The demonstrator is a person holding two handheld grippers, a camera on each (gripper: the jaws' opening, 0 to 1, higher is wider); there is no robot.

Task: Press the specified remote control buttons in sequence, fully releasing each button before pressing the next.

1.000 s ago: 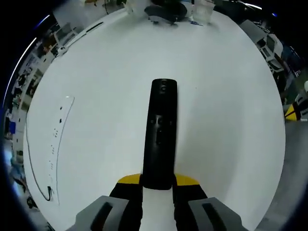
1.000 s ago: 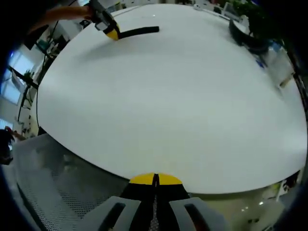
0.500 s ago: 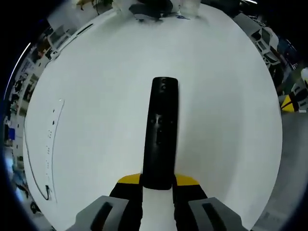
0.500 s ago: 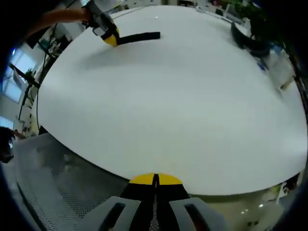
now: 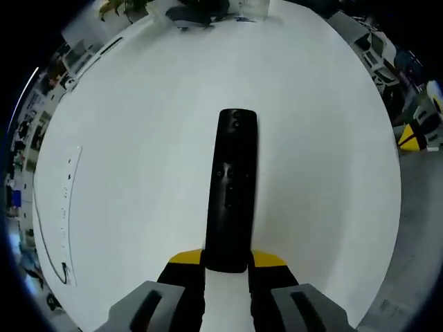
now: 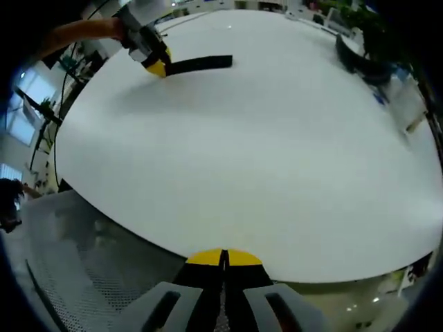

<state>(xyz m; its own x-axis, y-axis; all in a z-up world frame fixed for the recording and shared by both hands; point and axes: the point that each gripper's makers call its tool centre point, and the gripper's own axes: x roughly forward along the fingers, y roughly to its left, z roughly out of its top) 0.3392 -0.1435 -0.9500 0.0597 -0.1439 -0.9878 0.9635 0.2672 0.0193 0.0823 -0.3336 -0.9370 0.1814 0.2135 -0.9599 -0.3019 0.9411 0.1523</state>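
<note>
Left hand-held gripper (image 5: pixel 227 266) clamps remote (image 5: pixel 232 190) (bare table (image 5: pixel 138 138) all round).

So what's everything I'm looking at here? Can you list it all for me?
Remote control: one, black, long and slim, clamped at its near end, sticking out over the table.
Table: one, white, large and rounded.
Dark curved object: one, black, at the table's far edge; too blurred to name.
Cable: one, thin and dark, looping near the table's left edge.
Left gripper: one, black jaws with yellow tips, shut on the remote control.
Right gripper: one, same colours, jaws closed together, holding nothing.
Person's arm: one, behind the left gripper.
</note>
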